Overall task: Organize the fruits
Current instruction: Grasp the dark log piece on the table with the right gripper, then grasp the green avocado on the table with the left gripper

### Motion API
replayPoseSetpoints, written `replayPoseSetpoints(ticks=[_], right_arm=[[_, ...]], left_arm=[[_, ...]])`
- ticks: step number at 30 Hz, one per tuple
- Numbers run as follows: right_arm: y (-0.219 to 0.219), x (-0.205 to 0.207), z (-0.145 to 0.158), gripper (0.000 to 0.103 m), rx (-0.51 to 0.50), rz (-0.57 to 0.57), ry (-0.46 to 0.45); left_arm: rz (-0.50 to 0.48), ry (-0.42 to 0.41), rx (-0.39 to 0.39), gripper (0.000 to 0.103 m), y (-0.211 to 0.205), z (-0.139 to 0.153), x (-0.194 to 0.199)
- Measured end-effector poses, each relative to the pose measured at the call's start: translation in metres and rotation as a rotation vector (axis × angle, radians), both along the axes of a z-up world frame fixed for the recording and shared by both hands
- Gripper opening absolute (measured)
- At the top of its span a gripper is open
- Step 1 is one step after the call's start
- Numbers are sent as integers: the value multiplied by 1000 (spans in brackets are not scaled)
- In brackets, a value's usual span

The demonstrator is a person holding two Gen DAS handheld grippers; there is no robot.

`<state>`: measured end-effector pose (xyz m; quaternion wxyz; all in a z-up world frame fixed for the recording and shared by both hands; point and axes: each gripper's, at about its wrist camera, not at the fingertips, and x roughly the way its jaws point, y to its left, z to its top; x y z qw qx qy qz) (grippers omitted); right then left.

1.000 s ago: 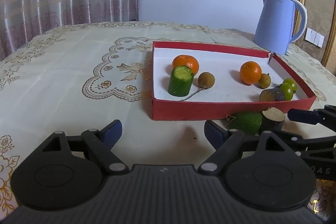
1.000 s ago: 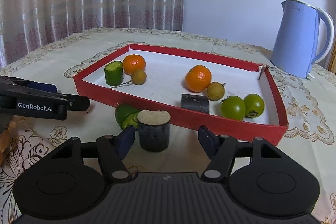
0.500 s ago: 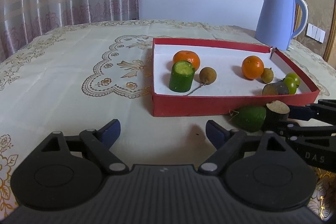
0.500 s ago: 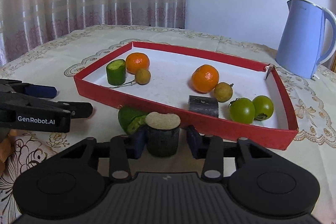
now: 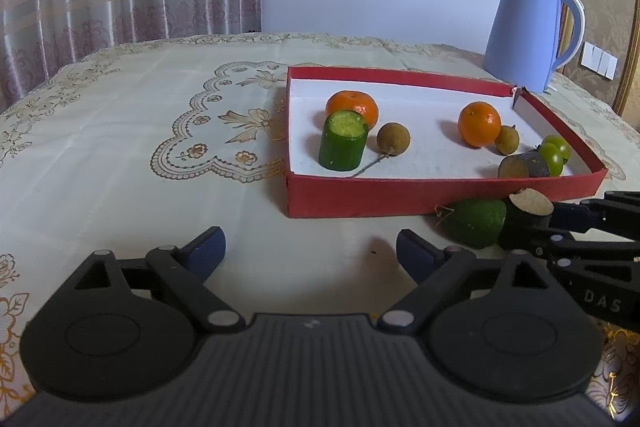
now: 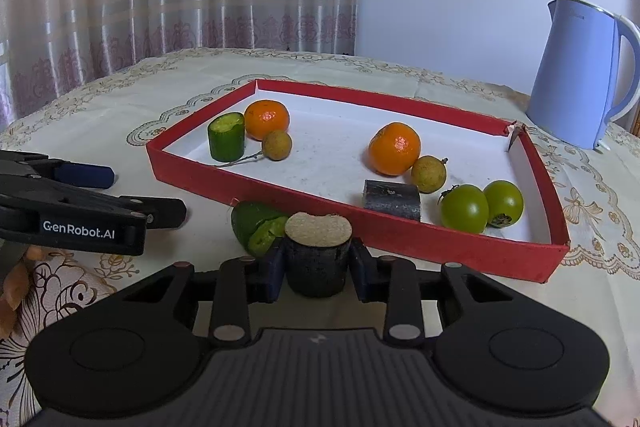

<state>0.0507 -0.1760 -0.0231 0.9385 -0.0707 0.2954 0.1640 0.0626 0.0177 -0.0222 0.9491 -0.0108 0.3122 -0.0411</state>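
A red tray [image 6: 400, 241] [image 5: 360, 201] holds two oranges [image 6: 394, 148], two brown longans, two green tomatoes [image 6: 464, 208], a cucumber piece [image 6: 226, 136] and a dark cut piece [image 6: 392, 199]. My right gripper [image 6: 318, 265] is shut on a dark cylinder piece with a tan cut top [image 6: 318, 251], just before the tray's front wall; it also shows in the left wrist view [image 5: 528, 213]. A green fruit [image 6: 256, 225] [image 5: 476, 223] lies on the cloth beside it. My left gripper [image 5: 310, 253] is open and empty over the cloth.
A blue kettle [image 6: 580, 75] [image 5: 528, 35] stands behind the tray's far right corner. An embroidered tablecloth [image 5: 120, 131] covers the table. Curtains hang behind. The left gripper's arm [image 6: 80, 211] lies left of the held piece.
My right gripper closed on the dark cylinder piece, which stood free between open fingers a second ago. The left gripper barely moved.
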Motion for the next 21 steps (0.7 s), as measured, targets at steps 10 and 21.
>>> replayPoseSetpoints(ticks=[10,21], right_arm=[[-21,-11,5,33,-13,-57,-23],[-46,-11,2,33,12,-106,8]], left_arm=[[-1,0,-4,92,0,0,-1],[-28,-14,-14,93,-11,9,-10]])
